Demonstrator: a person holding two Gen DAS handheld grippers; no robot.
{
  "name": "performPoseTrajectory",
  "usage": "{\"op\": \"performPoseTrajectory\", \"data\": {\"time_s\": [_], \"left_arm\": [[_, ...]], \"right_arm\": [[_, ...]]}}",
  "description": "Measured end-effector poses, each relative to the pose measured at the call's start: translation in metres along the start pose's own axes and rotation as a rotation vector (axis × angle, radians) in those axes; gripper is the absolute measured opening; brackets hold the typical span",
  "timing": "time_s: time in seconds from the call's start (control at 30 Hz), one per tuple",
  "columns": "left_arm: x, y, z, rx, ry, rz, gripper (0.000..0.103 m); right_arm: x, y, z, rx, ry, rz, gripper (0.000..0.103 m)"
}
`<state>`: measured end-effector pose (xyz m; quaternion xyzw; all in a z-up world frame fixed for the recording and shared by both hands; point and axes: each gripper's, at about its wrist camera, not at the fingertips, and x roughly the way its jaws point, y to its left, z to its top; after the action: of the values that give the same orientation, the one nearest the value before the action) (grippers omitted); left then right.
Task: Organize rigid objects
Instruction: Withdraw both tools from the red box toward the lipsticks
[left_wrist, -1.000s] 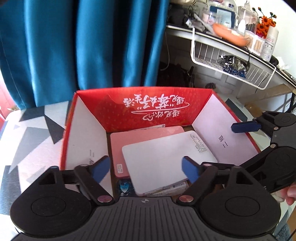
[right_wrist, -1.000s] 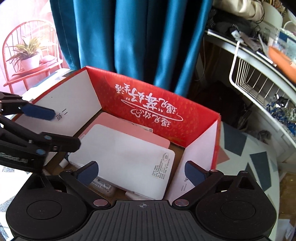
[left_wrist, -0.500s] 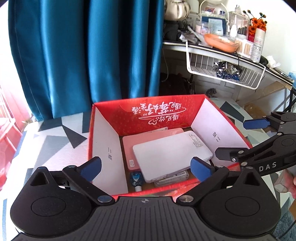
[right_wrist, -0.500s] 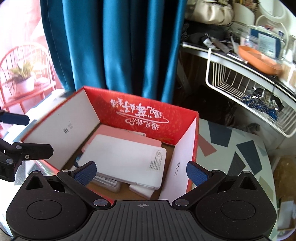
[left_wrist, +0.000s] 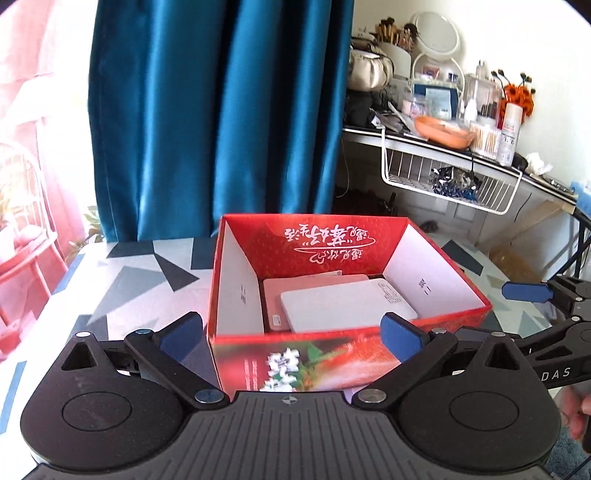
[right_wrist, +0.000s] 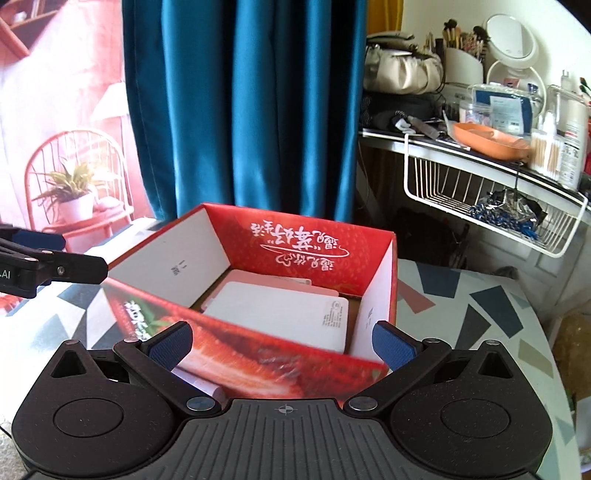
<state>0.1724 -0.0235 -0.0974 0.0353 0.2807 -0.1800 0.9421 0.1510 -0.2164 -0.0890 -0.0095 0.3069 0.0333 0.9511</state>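
The red box sits open-topped on your patterned table, in front of the blue curtain, with white script printed on its far inner wall and strawberry art on the near outer face. Inside it, a white flat case lies on top of a pink flat case, both resting flat on the box floor; the pink one shows along the far and left edges of the white one. In the right wrist view the white case sits toward the box's right wall. Your left gripper is spread wide, blue pads apart, with the box's near wall seen between them but neither pad pressing on it; nothing is held. Your right gripper is likewise spread wide and empty, pads standing either side of the near wall without touching it. Each gripper shows at the edge of the other's view, beside the box. To the right stands a cluttered shelf with a wire basket hung beneath it.
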Motion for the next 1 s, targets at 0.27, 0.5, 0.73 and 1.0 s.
{"op": "performPoseTrajectory", "data": {"time_s": [0.27,0.5,0.73,1.0], "left_arm": [[0.009,-0.005,-0.051,-0.029,0.058,-0.042,0.103],[0.028,-0.007,-0.082,0.0,0.105,-0.03,0.102],[0.042,-0.009,-0.1,0.013,0.144,-0.025,0.1],[0.051,-0.005,-0.11,0.004,0.159,-0.03,0.094]], "right_arm": [[0.007,0.007,-0.046,-0.007,-0.015,0.004,0.103],[0.026,0.013,-0.089,0.005,0.031,0.006,0.102],[0.039,0.011,-0.114,0.019,0.068,0.012,0.099],[0.048,0.017,-0.125,-0.012,0.087,0.021,0.098]]}}
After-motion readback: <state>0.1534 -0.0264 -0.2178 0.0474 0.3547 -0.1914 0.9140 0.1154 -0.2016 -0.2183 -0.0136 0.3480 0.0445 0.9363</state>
